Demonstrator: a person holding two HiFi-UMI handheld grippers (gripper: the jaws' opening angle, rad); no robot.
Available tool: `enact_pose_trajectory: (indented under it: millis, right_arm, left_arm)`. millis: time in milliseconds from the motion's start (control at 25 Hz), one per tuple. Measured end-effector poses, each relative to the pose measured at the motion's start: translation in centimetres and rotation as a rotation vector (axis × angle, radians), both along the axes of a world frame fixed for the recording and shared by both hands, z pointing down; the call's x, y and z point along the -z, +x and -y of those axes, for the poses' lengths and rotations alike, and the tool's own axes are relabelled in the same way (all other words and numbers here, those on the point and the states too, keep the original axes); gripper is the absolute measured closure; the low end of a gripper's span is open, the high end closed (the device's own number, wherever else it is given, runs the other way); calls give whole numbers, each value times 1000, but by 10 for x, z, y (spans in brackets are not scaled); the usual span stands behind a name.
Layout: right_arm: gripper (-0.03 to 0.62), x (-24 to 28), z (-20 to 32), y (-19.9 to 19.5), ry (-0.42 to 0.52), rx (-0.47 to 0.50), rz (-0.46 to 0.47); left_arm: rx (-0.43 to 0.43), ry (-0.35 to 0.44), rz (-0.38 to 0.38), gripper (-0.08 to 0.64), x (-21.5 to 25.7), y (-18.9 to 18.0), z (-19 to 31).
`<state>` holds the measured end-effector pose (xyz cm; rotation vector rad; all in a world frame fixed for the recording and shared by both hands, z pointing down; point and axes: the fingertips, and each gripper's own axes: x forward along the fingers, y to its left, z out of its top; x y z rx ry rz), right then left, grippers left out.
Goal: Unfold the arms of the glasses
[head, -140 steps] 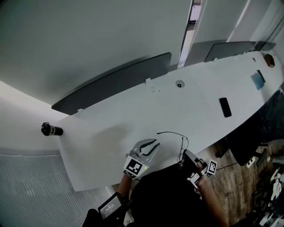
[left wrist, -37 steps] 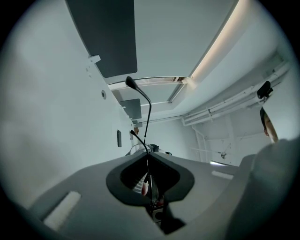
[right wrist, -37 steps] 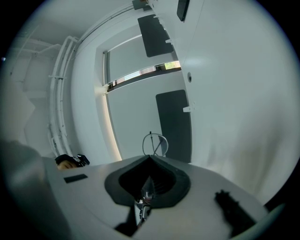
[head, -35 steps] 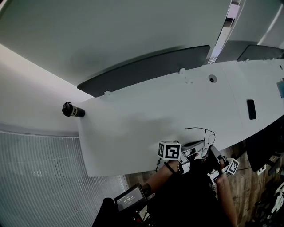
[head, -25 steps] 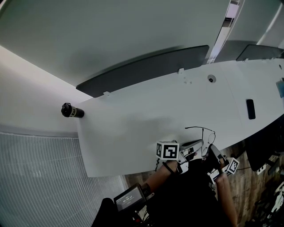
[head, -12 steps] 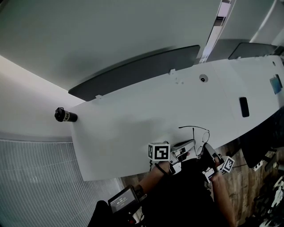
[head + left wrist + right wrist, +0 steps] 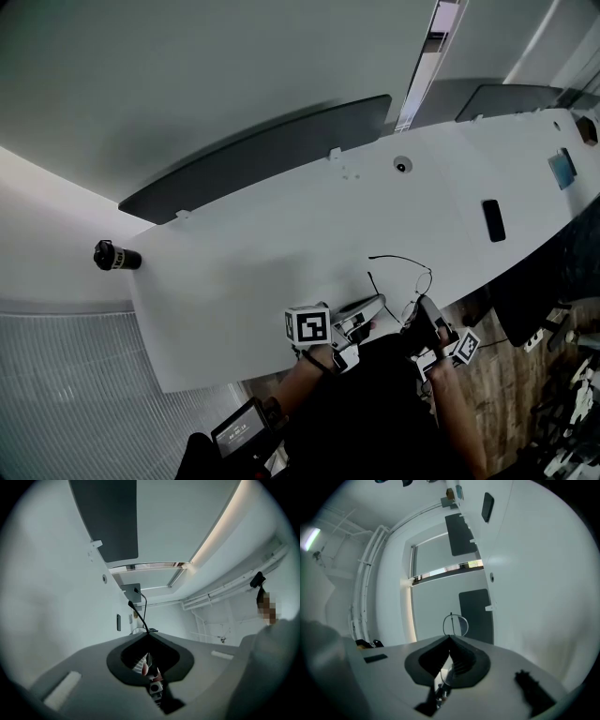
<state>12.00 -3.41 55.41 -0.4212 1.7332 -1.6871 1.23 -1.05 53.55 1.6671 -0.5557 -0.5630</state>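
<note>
Your left gripper (image 7: 377, 301) fingers just nipped tighter and are closed on one arm (image 7: 139, 617). Your right gripper (image 7: 418, 303) fingers are clamped on the glasses (image 7: 456, 625) at the lens rim. The glasses hang over the tabletop (image 7: 281, 244) near edge, at 12 o'clock. The held arm now splays wider than a second ago, so the unfold looks nearly done. Count: one glasses, two arms, one phone (image 7: 492, 220) at 2 o'clock.

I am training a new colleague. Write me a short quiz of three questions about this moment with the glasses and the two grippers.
1. Choose one: what does the left gripper grip? A a pen; B an arm of the glasses; C nothing.
2. True or false: the right gripper is open and empty.
3. Fill in: the black phone lies on the white ____.
Key: 1 B. 2 False: it is shut on the glasses. 3 table.
</note>
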Motion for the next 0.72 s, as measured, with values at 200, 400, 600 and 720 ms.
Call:
enact_pose_trajectory:
  millis: [200, 400, 600, 720]
  right_arm:
    - [583, 3, 11, 17, 6, -77, 13]
    - [583, 4, 18, 26, 10, -116, 14]
    - [583, 3, 21, 29, 2, -141, 35]
    - [583, 3, 24, 33, -3, -144, 47]
  left_arm:
    - [1, -1, 16, 548, -4, 1, -3]
    - [-16, -9, -22, 546, 6, 8, -4]
    - [-8, -10, 12, 543, -1, 8, -4]
    - [17, -6, 23, 513, -2, 6, -2]
